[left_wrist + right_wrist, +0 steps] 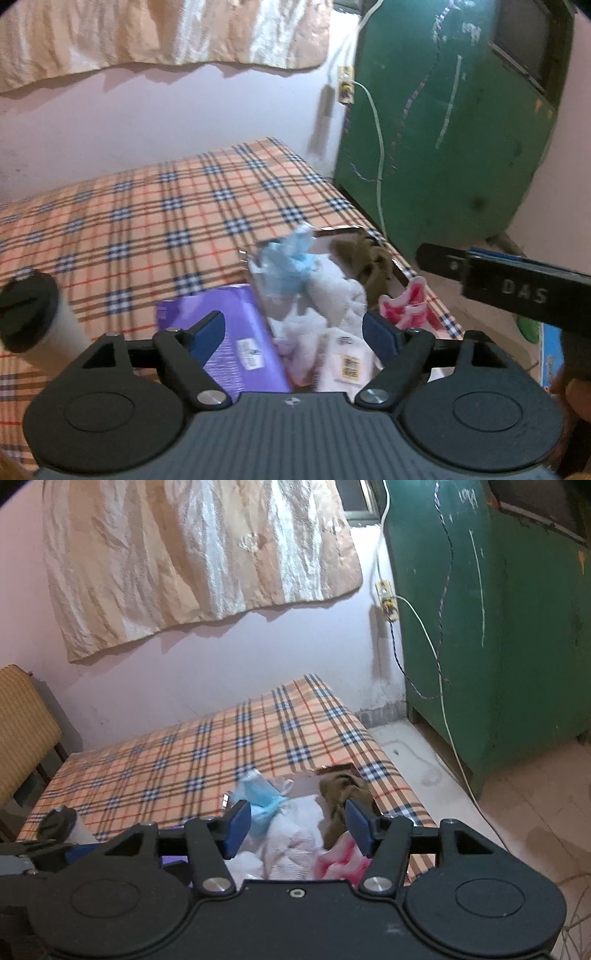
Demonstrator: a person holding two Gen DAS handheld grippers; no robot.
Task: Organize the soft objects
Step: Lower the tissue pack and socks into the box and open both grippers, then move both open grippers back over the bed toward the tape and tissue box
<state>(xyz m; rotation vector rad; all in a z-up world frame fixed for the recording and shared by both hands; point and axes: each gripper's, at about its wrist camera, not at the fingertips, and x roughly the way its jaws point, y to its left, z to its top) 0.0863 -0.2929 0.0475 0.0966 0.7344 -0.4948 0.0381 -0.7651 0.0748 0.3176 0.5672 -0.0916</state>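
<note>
While both grippers hover over the plaid-covered bed (147, 221), the items lie in this order from left to right. A white cup (35, 317) with a black lid stands at the far left on the plaid cover. A purple packet (229, 332) lies next to it, just left of a shallow box (340, 229) that rests near the right edge of the bed. Inside the box, a light blue cloth (291, 262) sits at the back left, white cloths (332, 291) fill the middle, and a brown cloth (369, 254) lies at the back right. A pink and white cloth (406, 306) lies at the box's right side. A green cabinet (443, 129) stands beyond the bed on the right.

The left gripper (293, 328) has its jaws wide apart with nothing between them. The right gripper (299, 827) has its jaws moderately apart above the white cloths; the pads press on nothing.
</note>
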